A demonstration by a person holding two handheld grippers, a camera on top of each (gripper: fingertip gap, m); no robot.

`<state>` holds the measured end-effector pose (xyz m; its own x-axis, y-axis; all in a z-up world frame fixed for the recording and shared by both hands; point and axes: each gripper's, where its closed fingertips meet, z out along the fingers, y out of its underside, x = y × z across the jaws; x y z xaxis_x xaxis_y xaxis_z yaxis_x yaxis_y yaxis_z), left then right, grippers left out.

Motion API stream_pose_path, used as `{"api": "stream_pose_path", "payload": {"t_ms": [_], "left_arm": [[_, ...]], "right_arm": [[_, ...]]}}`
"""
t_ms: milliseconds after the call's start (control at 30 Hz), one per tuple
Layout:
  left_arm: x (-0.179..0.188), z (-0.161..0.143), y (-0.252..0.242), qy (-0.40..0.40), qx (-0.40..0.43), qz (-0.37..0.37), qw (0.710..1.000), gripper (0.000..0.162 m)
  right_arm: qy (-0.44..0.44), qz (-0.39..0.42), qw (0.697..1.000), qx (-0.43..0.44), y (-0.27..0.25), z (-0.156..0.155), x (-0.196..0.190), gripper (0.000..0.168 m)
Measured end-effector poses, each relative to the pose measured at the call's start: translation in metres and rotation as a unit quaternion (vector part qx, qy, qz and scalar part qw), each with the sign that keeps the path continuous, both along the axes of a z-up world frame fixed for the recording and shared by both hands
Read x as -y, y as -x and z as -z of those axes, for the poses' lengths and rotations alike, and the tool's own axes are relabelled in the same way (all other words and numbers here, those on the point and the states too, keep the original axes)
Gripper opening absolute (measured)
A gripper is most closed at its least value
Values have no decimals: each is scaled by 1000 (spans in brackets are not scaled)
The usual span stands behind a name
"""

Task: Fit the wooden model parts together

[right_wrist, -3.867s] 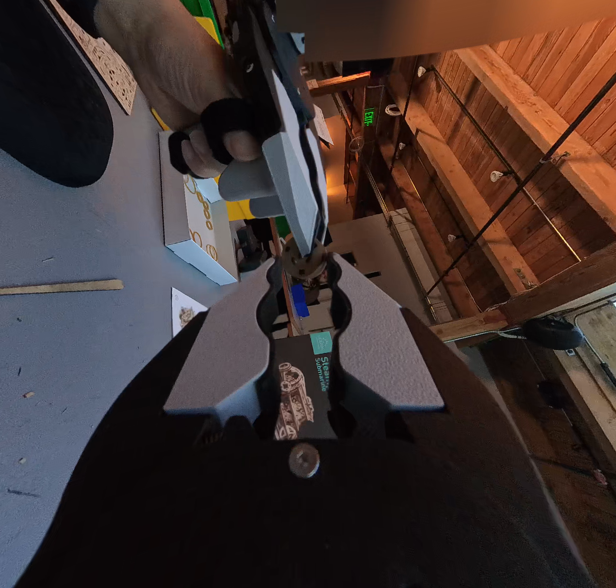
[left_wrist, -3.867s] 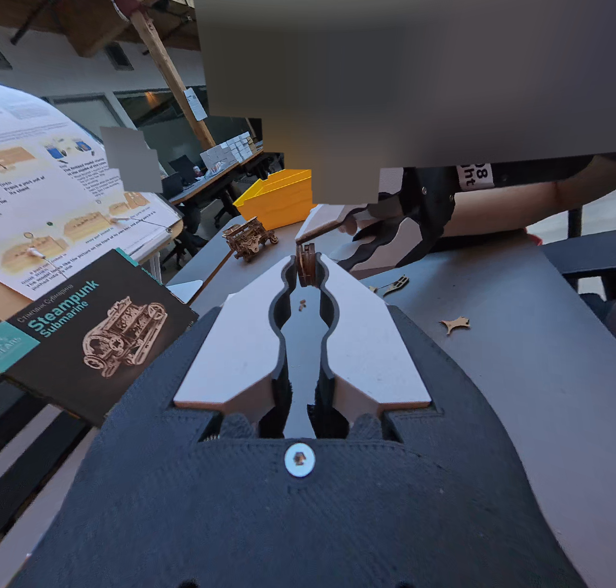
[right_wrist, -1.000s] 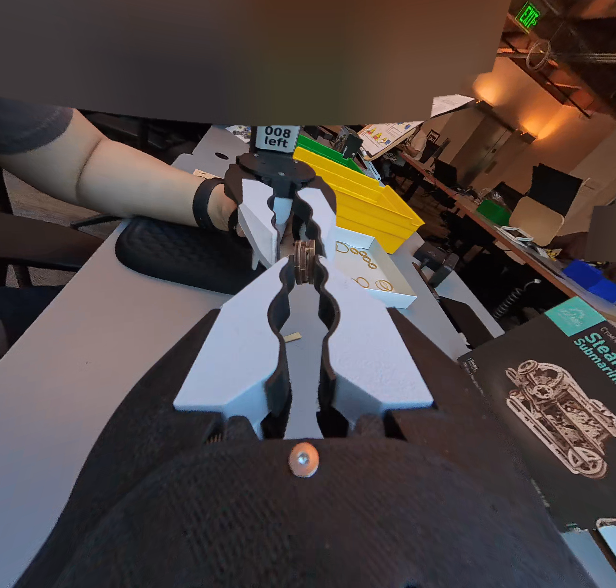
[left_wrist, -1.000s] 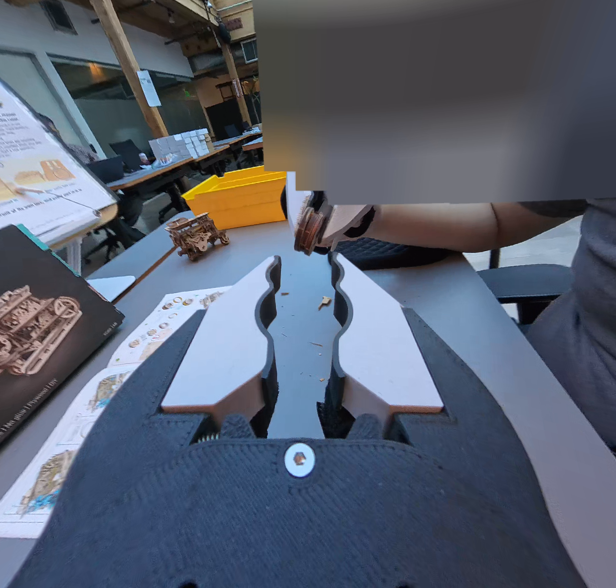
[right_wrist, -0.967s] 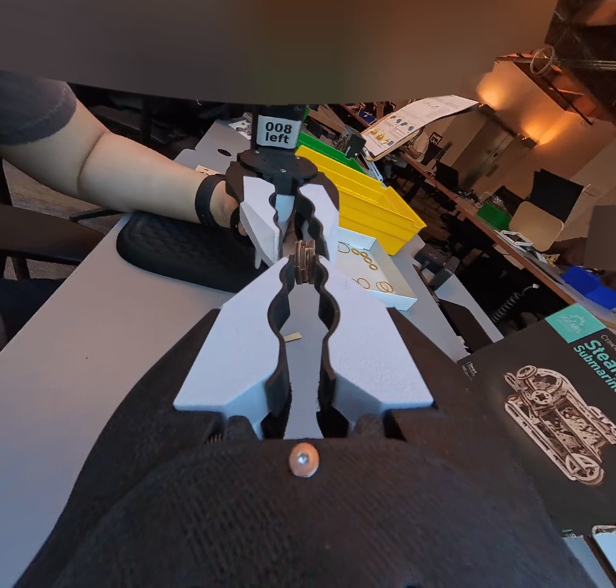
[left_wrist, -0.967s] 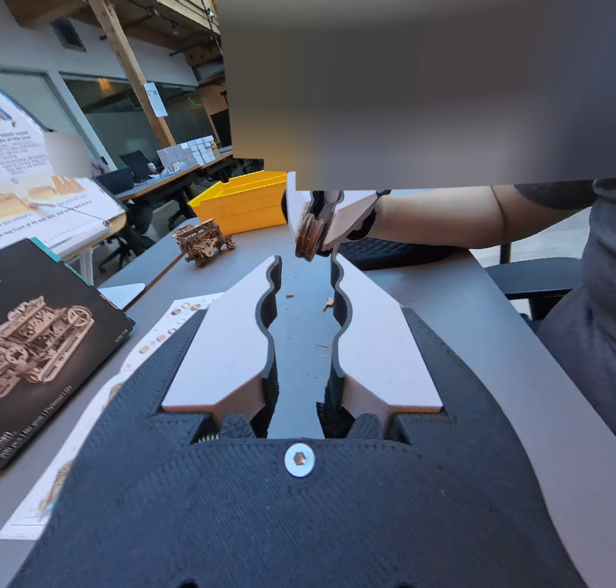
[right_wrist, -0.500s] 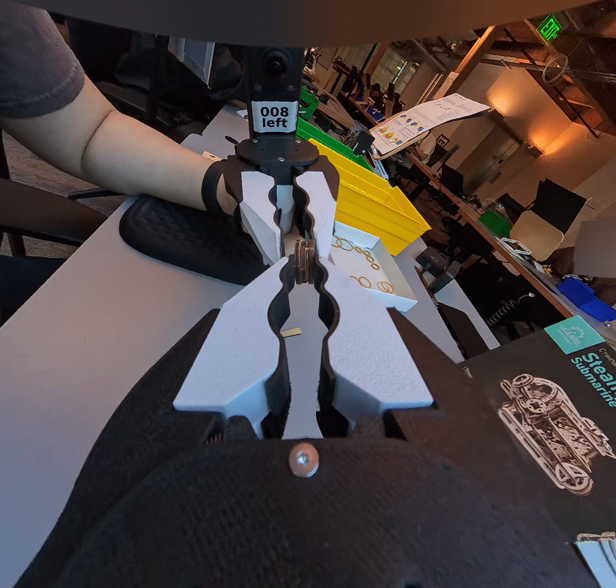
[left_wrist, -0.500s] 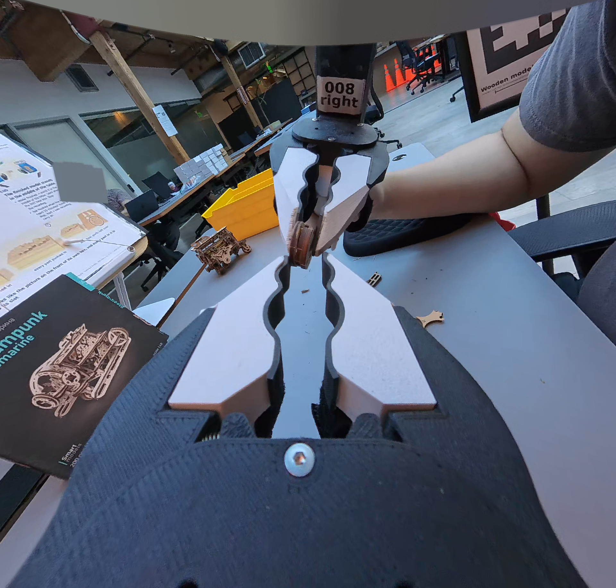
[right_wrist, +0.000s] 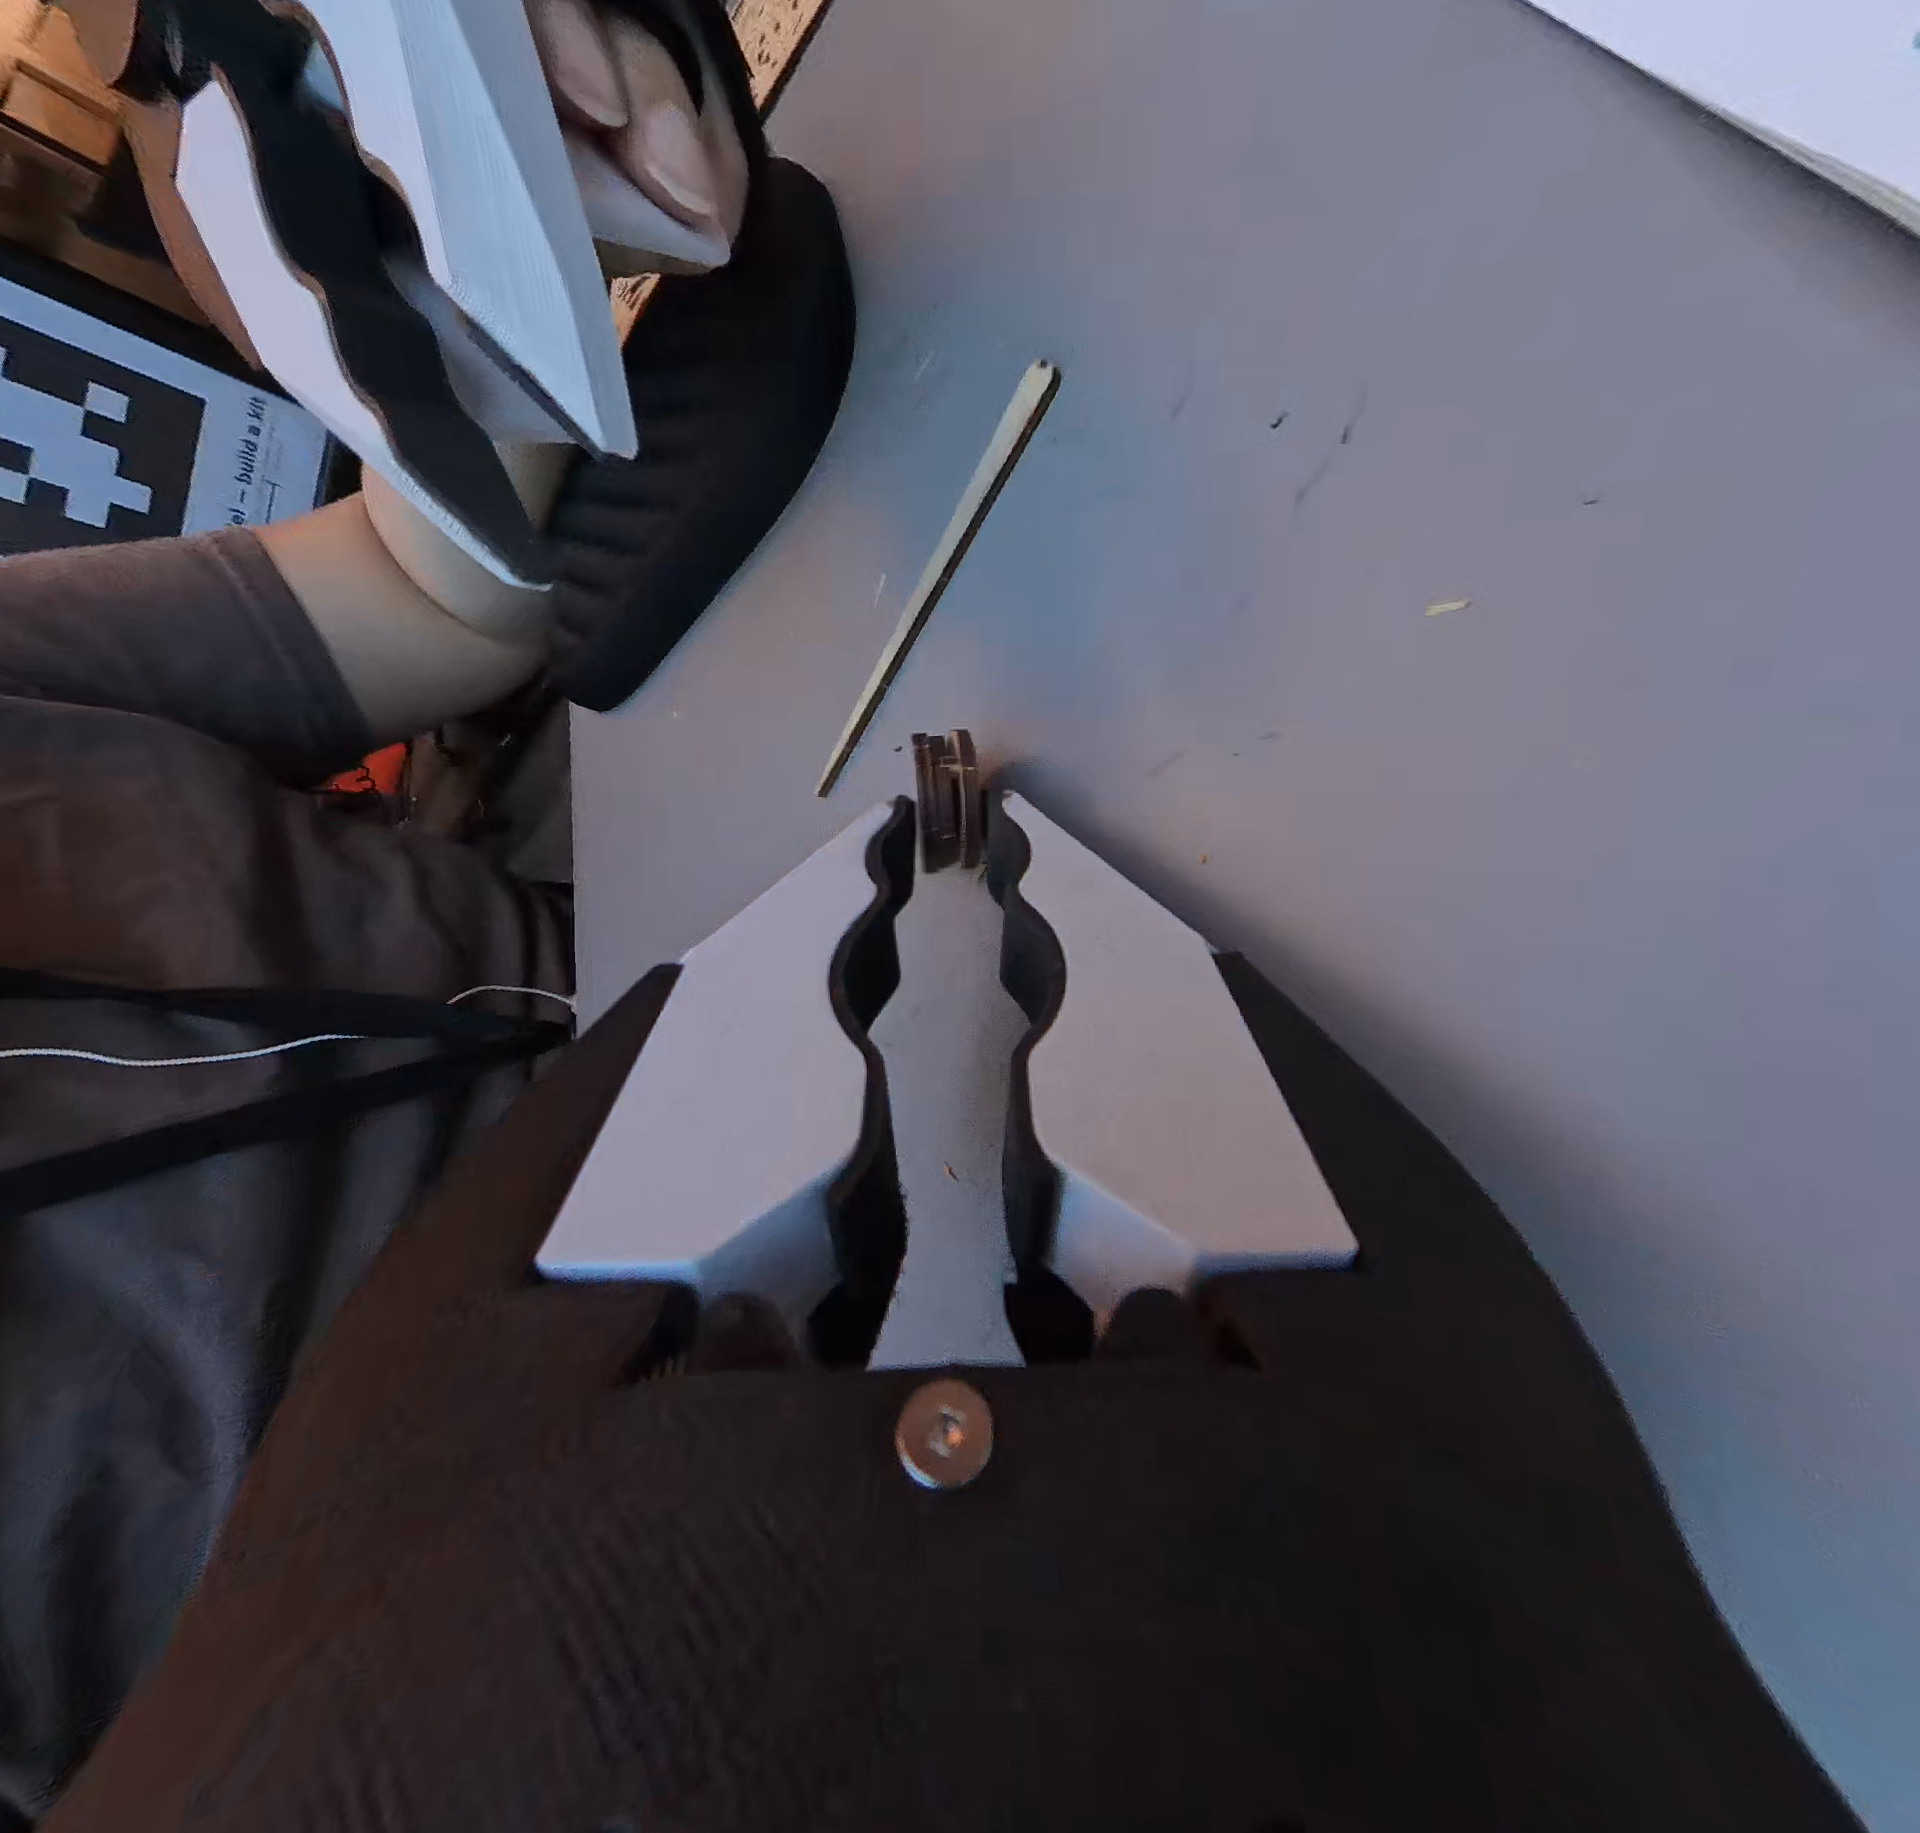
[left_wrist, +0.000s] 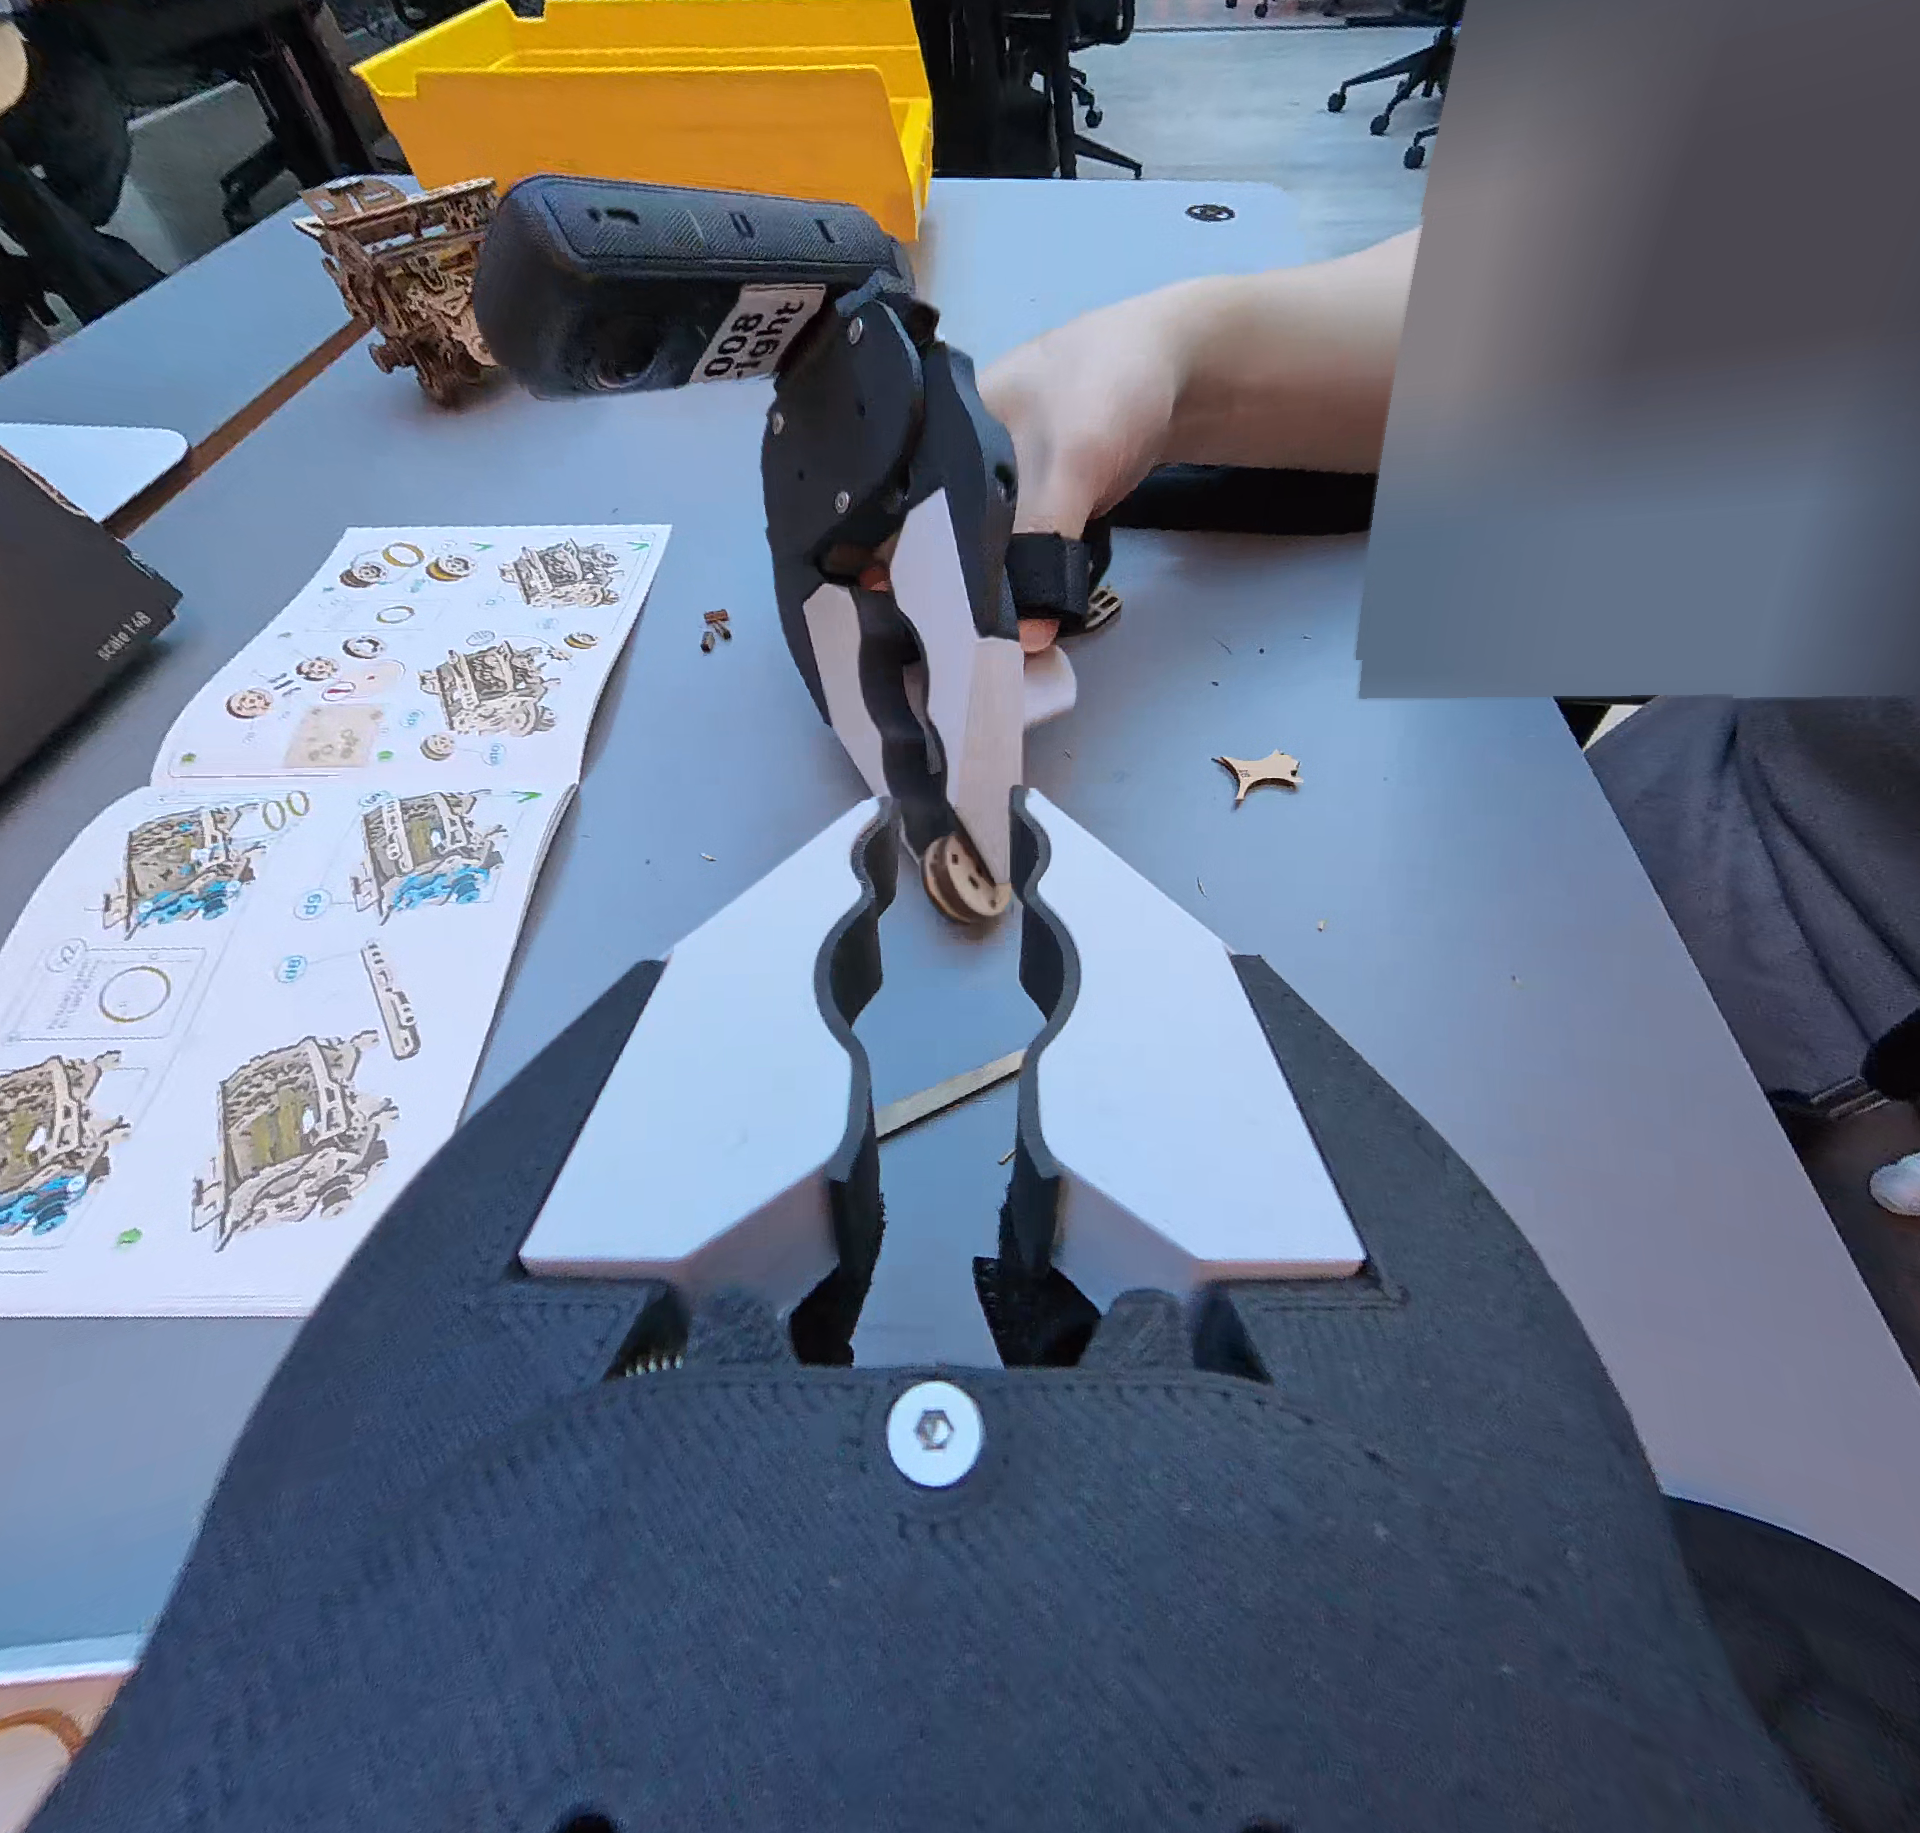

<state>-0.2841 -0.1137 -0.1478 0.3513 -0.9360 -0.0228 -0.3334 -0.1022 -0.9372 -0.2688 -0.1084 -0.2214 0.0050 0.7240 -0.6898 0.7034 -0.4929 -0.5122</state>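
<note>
My right gripper (right_wrist: 948, 817) is shut on a small round wooden wheel part (right_wrist: 945, 796) made of stacked discs. It points down and holds the part's edge against the grey table (right_wrist: 1351, 433). In the left wrist view the right gripper (left_wrist: 940, 848) comes down from above, with the wheel part (left_wrist: 968, 890) at its tips. My left gripper (left_wrist: 951, 817) is open and empty, its tips on either side of the wheel part without touching it. It also shows at the upper left of the right wrist view (right_wrist: 566, 505). A thin wooden stick (right_wrist: 945, 568) lies on the table close by.
An open instruction booklet (left_wrist: 343, 848) lies to the left. An assembled wooden model (left_wrist: 405, 287) and a yellow bin (left_wrist: 665, 90) stand at the back. A small wooden offcut (left_wrist: 1257, 773) lies to the right. A black wrist rest (right_wrist: 707, 433) and a black box (left_wrist: 62, 620) are nearby. The gap from one gripper's tips to the other's is roughly 8 cm. The thin wooden stick (right_wrist: 945, 568) lies around 6 cm away from my right fingertips. It is also in sight in the left wrist view (left_wrist: 935, 1110).
The right gripper has swung down from mid-air, bringing the wheel part onto the table. The left gripper has tilted down towards the table and still faces the part, open.
</note>
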Motion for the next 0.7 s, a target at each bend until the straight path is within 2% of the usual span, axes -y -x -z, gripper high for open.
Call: {"api": "stream_pose_path", "payload": {"t_ms": [33, 100, 167, 233, 300, 333, 367, 400, 433, 500, 600, 700], "left_arm": [[0, 0, 0, 0, 0, 0, 1000, 19], [1, 1, -1, 3, 1, 2, 1000, 19], [0, 4, 0, 7, -6, 2, 1000, 20], [-1, 8, 1, 6, -18, -1, 1000, 21], [-4, 12, 3, 0, -32, -9, 999, 19], [-6, 14, 5, -3, -39, -13, 999, 15], [-6, 16, 6, -4, -46, -14, 999, 4], [-6, 18, 6, -3, -51, -14, 999, 0], [-9, 19, 6, -3, -55, -24, 998, 0], [-8, 22, 2, 13, -59, -21, 998, 0], [-6, 27, -9, 24, -66, -22, 997, 0], [-14, 36, -9, 12, -96, -49, 994, 0]], "right_arm": [[8, 6, 1000, -9, 2, -3, -2, 14], [-5, 25, 999, -28, 3, -8, -14, 28], [-88, 39, 994, -46, 0, -12, -33, 35], [-206, 28, 971, -114, 1, -36, -44, 33], [-297, -4, 934, -198, -1, -63, -34, 17], [-309, -10, 923, -229, -1, -71, -29, 11], [-289, -33, 928, -231, -1, -68, -20, 0], [-269, -43, 941, -200, 0, -56, -18, 0], [-267, -57, 948, -166, 1, -42, -18, 0], [-311, -64, 938, -140, 6, -28, -21, 0], [-353, -41, 925, -134, 15, -33, -23, 0], [-323, -46, 933, -150, 17, -39, -11, 0]]}}
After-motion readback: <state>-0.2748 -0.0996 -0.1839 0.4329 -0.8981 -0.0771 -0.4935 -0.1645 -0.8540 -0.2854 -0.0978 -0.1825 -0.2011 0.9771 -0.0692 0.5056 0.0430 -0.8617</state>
